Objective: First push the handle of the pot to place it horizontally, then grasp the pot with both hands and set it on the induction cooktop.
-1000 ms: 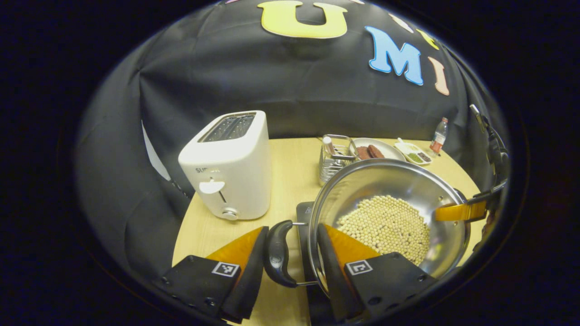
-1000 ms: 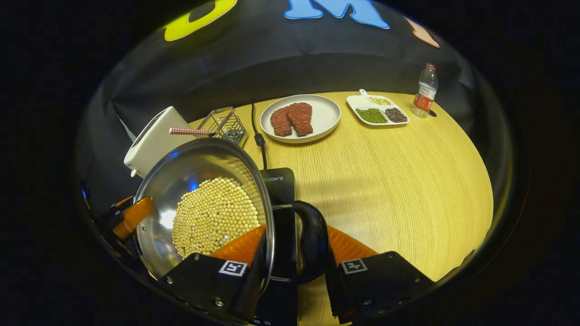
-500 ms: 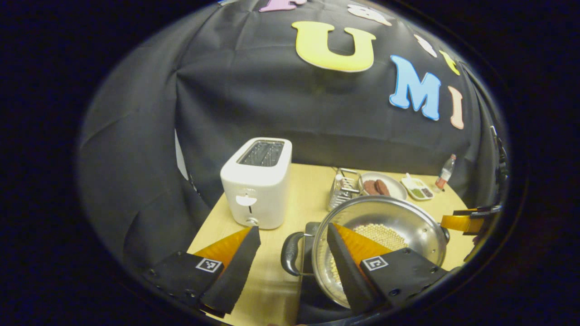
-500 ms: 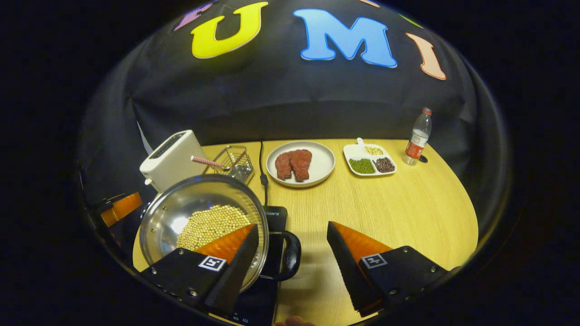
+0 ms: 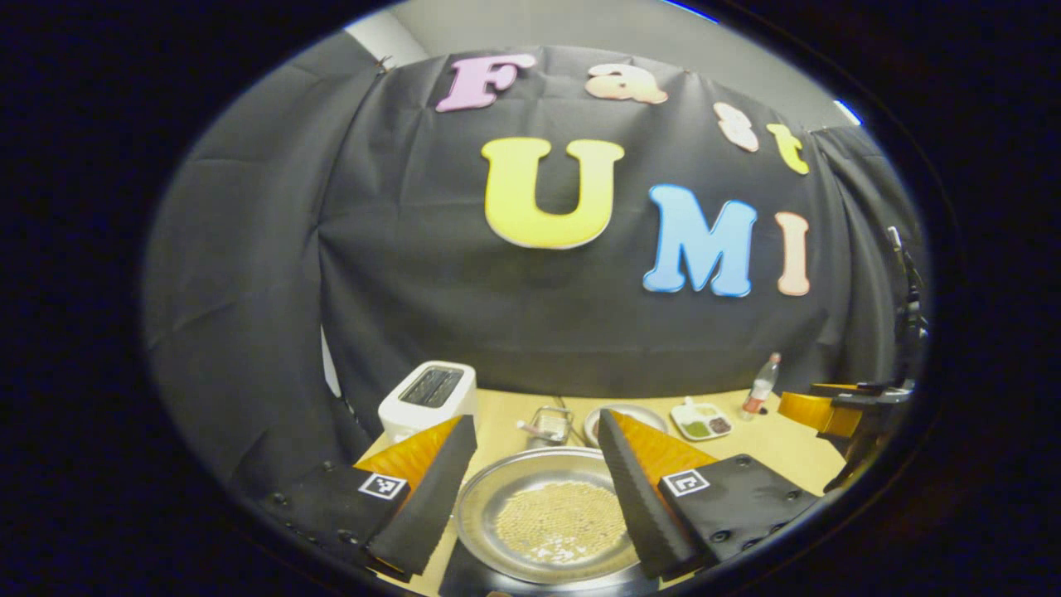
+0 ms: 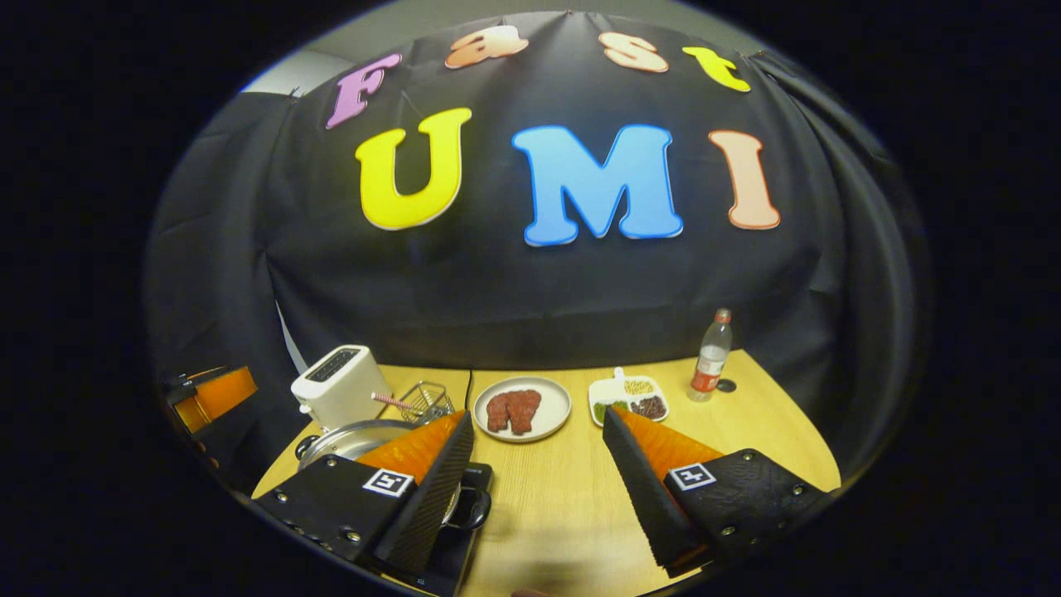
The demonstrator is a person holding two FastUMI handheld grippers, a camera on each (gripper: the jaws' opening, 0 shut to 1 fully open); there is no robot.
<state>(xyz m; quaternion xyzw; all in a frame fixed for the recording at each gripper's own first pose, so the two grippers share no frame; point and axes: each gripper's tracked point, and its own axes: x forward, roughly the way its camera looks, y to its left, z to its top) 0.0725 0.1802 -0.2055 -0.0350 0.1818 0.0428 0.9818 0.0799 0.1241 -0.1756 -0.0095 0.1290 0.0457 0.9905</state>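
The round pale wooden table [image 6: 746,431] is carrying the shiny steel pot of yellow beans [image 5: 551,518], which is sitting on the black induction cooktop [image 6: 464,539] — the placing looks done. To finish well, both tools should be drawing straight up and back, fingers wide, clear of the black side handle [image 6: 477,507]. The left tool [image 5: 537,489] and right tool [image 6: 537,485] are both standing apart, holding nothing. A second ago each was closed on a handle; now they are lifting well above the pot — the white toaster [image 6: 336,385] is looking smaller.
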